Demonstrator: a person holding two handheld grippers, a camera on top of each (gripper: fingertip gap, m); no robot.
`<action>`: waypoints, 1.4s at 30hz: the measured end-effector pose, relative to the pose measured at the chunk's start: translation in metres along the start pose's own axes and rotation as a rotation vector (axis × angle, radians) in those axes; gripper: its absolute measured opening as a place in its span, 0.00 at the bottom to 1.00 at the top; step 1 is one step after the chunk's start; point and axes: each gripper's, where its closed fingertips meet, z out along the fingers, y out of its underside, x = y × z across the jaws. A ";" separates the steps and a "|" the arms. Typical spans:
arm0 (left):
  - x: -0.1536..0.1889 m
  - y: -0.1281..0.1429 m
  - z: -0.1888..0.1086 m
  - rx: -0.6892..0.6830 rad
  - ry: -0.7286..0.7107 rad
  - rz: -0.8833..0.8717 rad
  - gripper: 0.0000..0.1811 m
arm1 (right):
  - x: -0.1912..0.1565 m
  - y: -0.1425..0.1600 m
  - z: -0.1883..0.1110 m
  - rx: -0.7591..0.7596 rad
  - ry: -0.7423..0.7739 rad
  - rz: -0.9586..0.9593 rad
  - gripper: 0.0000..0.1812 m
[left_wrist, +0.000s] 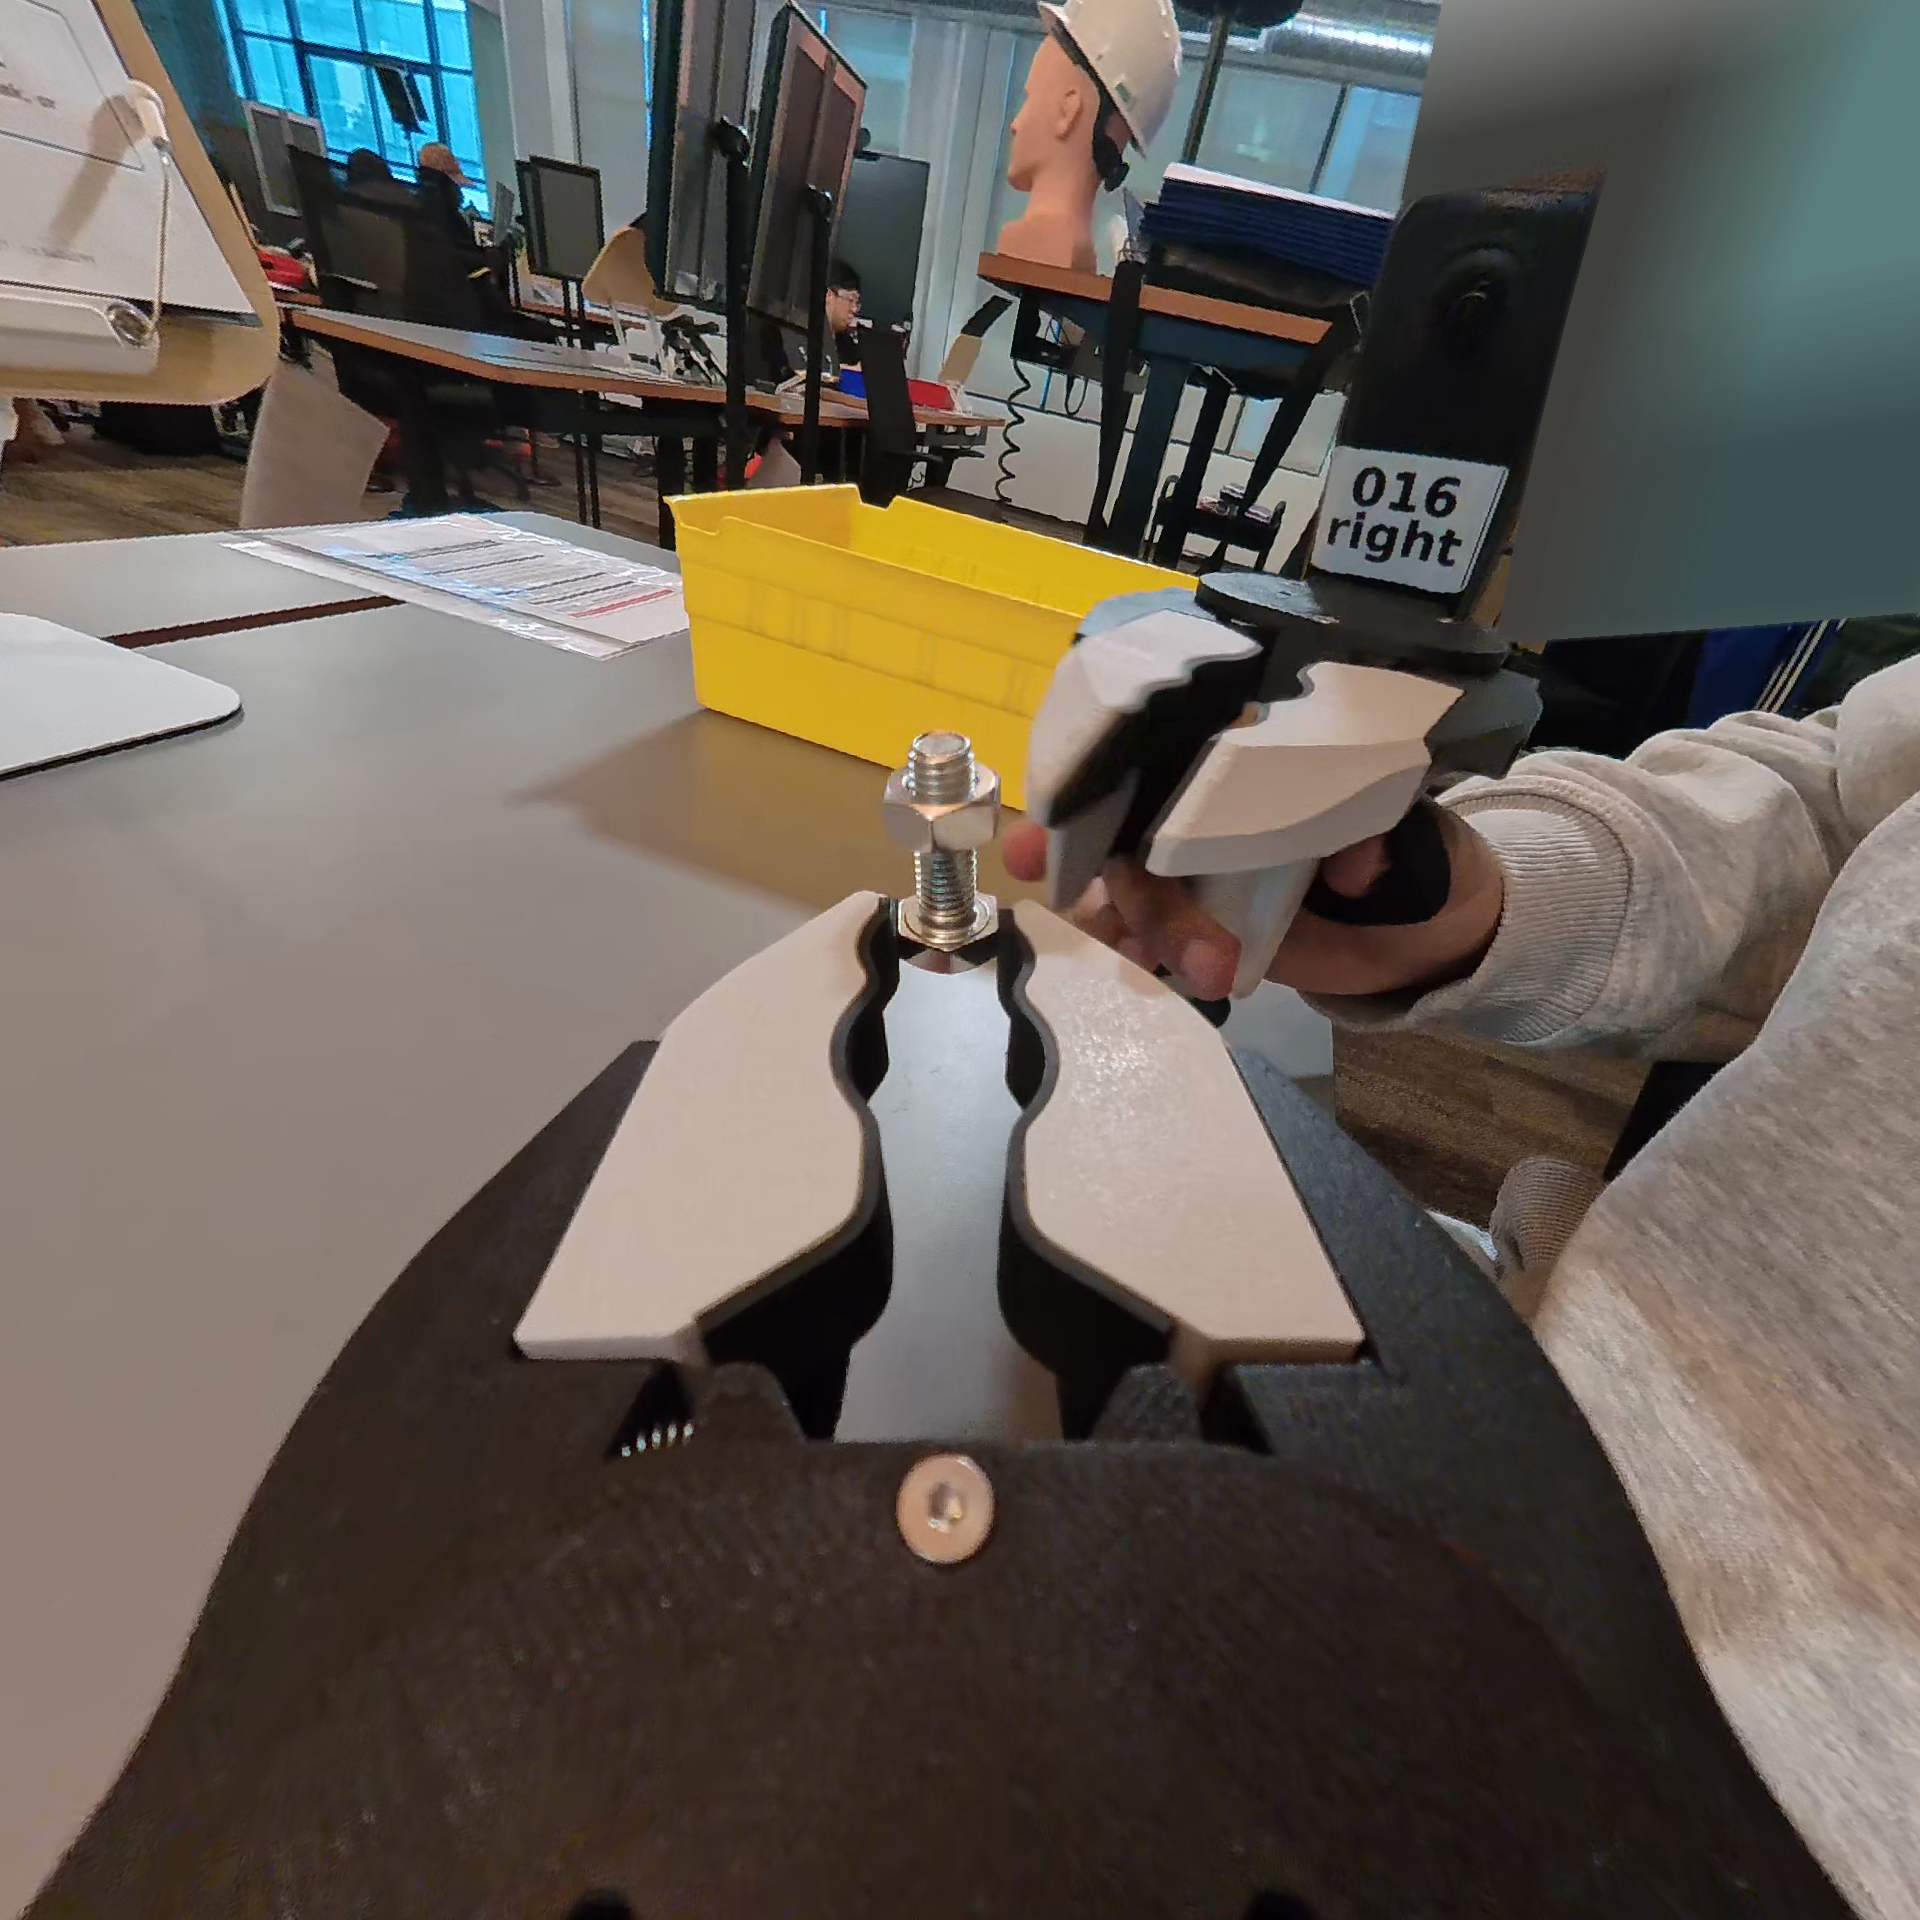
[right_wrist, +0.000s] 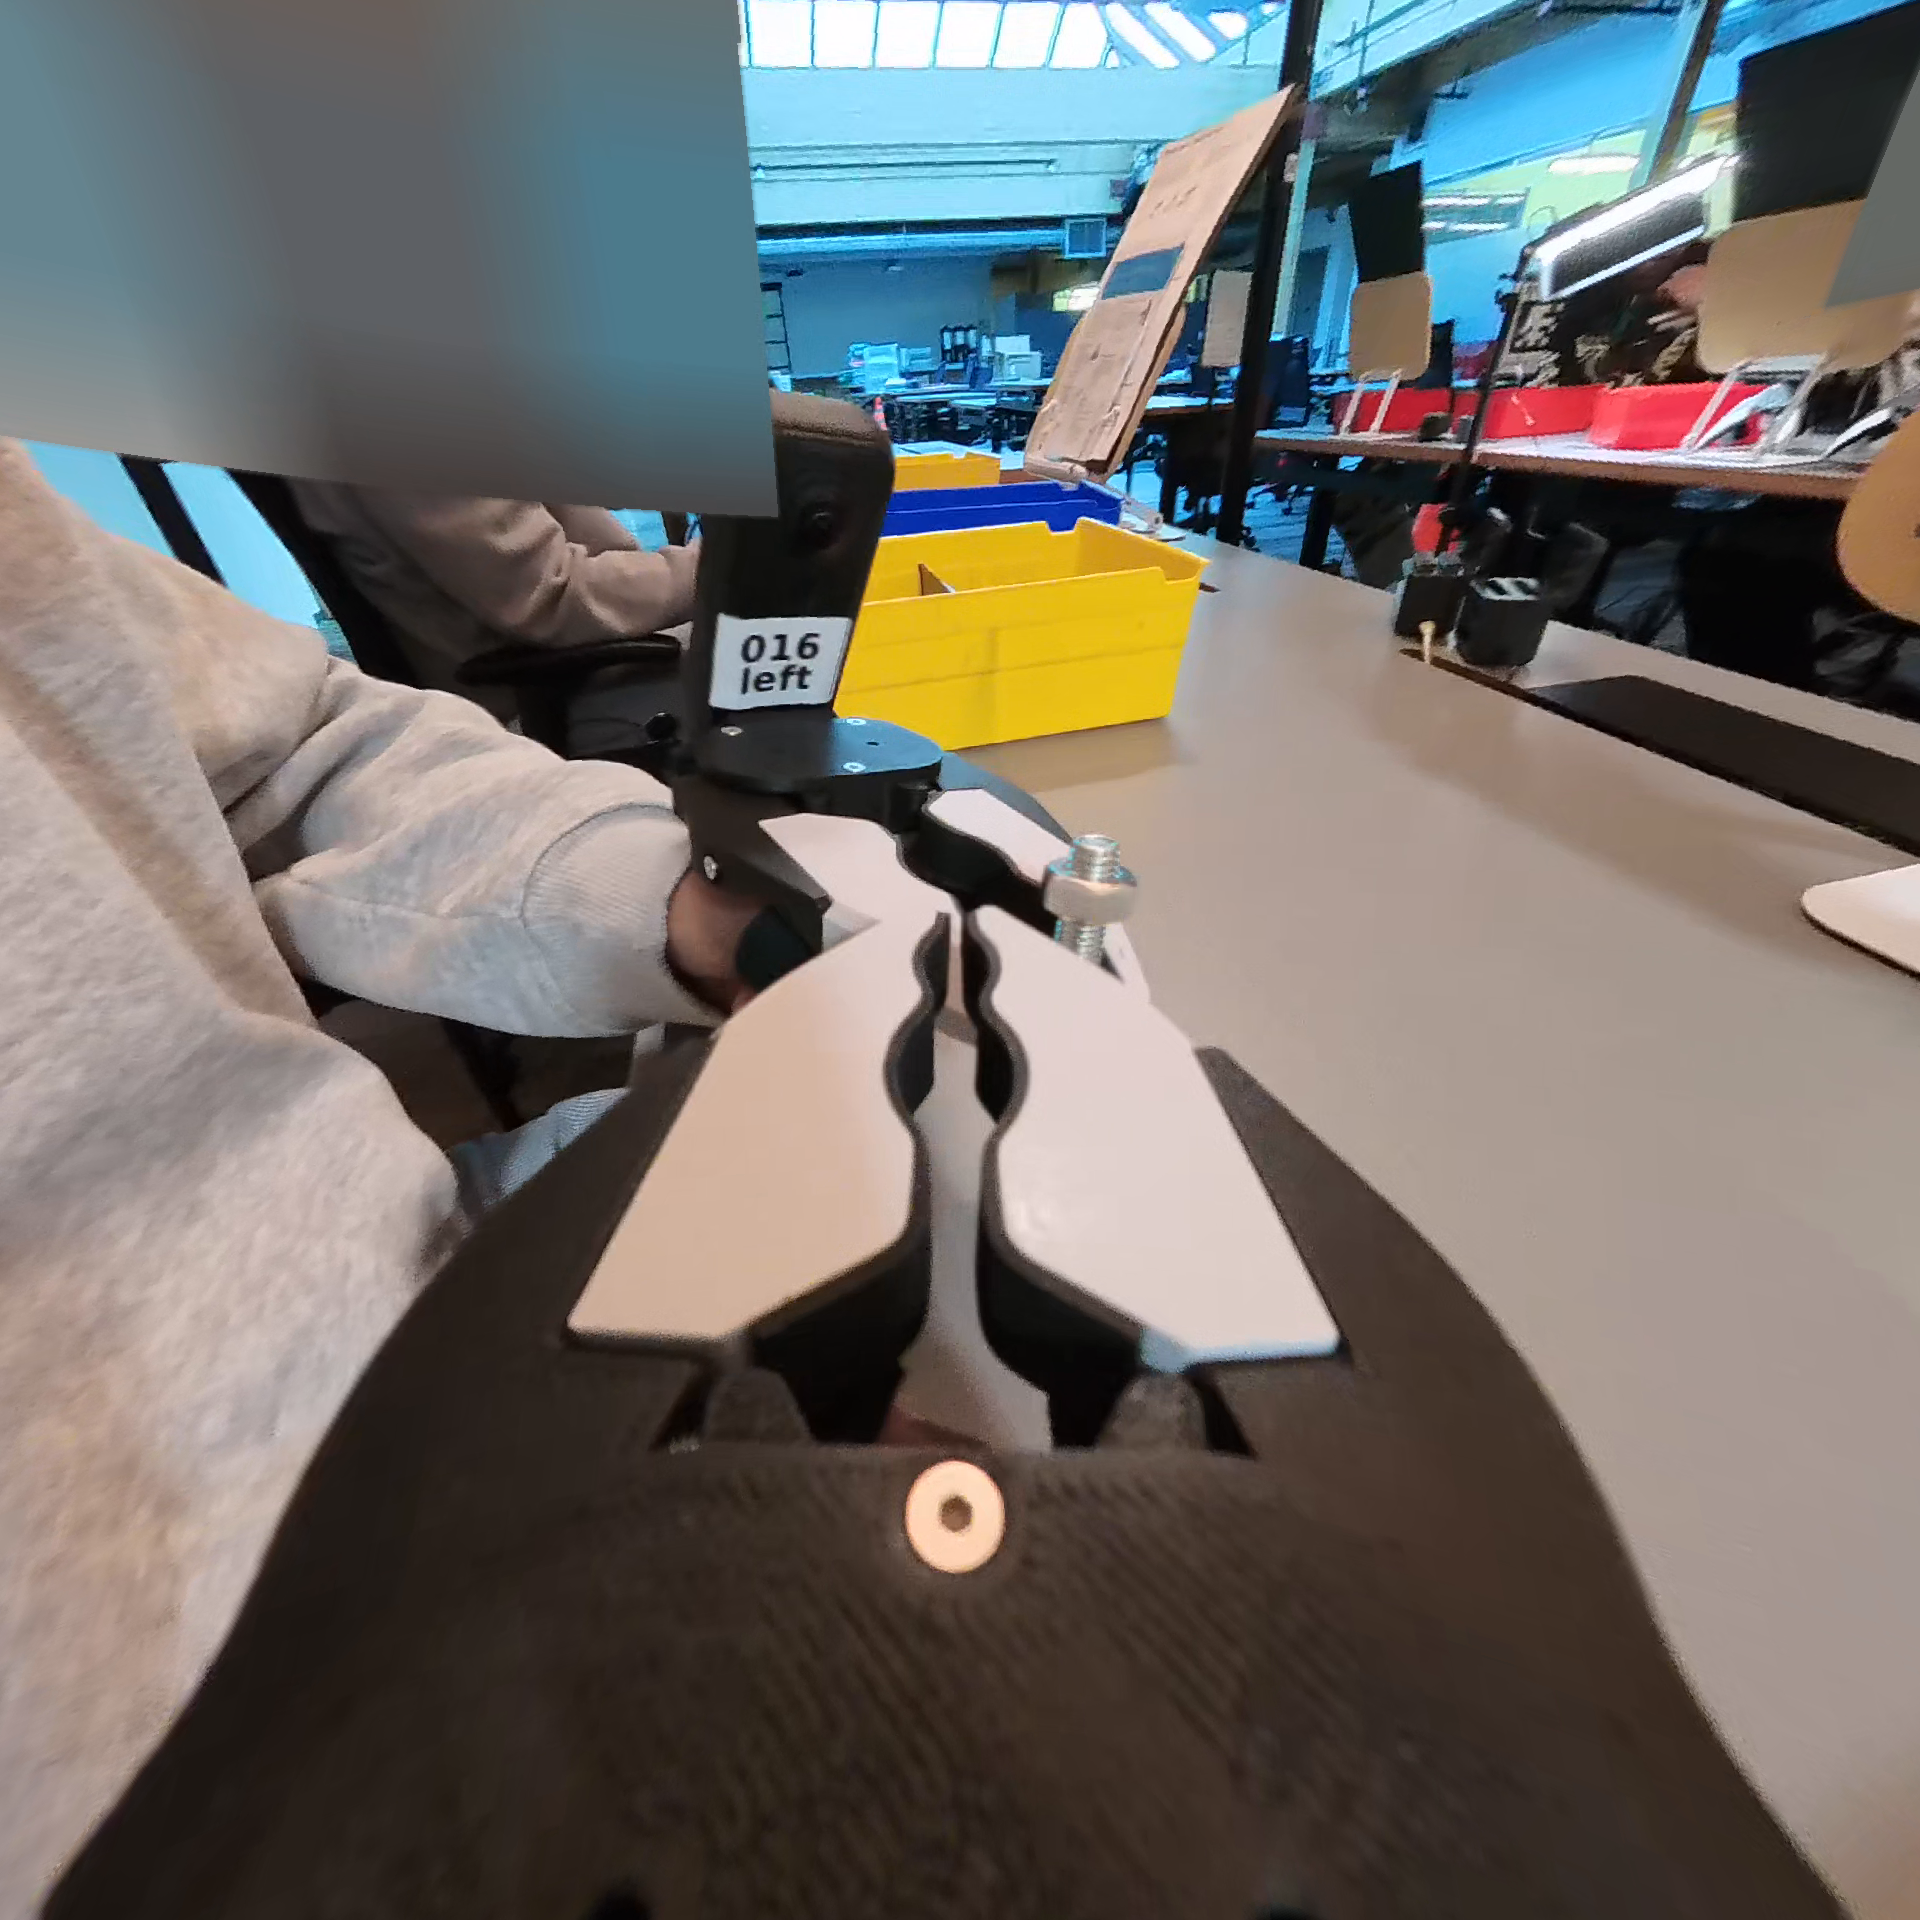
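A white pad (left_wrist: 94, 696) lies at the left edge of the grey counter (left_wrist: 416, 883), and a laminated sheet (left_wrist: 488, 582) rests farther back. Toward the middle, the left tool (left_wrist: 948, 935) has its two white fingers drawn in on the hex head of a steel bolt (left_wrist: 942, 883), clamping it at the fingertips while the gap behind stays wider. The bolt stands upright, long axis vertical, threaded end pointing up, head down in the grip just above the counter. A hex nut (left_wrist: 941, 805) sits on the thread near the top, with a few turns showing above it. Behind stands a yellow bin (left_wrist: 883, 634), open side up. To the right, the right tool (left_wrist: 1153, 883), held in a hand (left_wrist: 1299, 935) with a grey sleeve (left_wrist: 1662, 862), is tipped downward just beside the nut; in its own view its fingers (right_wrist: 810, 1122) are nearly together, gripping nothing, with only a narrow slit between them.
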 end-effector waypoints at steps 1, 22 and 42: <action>0.001 0.000 0.000 -0.001 0.001 0.005 0.10 | 0.002 -0.001 0.000 0.009 0.013 -0.011 0.03; 0.004 0.001 0.001 -0.012 0.008 0.028 0.10 | 0.015 -0.003 0.001 0.045 0.106 -0.076 0.19; 0.017 -0.002 0.000 0.019 0.053 0.077 0.12 | 0.016 0.002 0.002 -0.011 0.051 0.037 0.05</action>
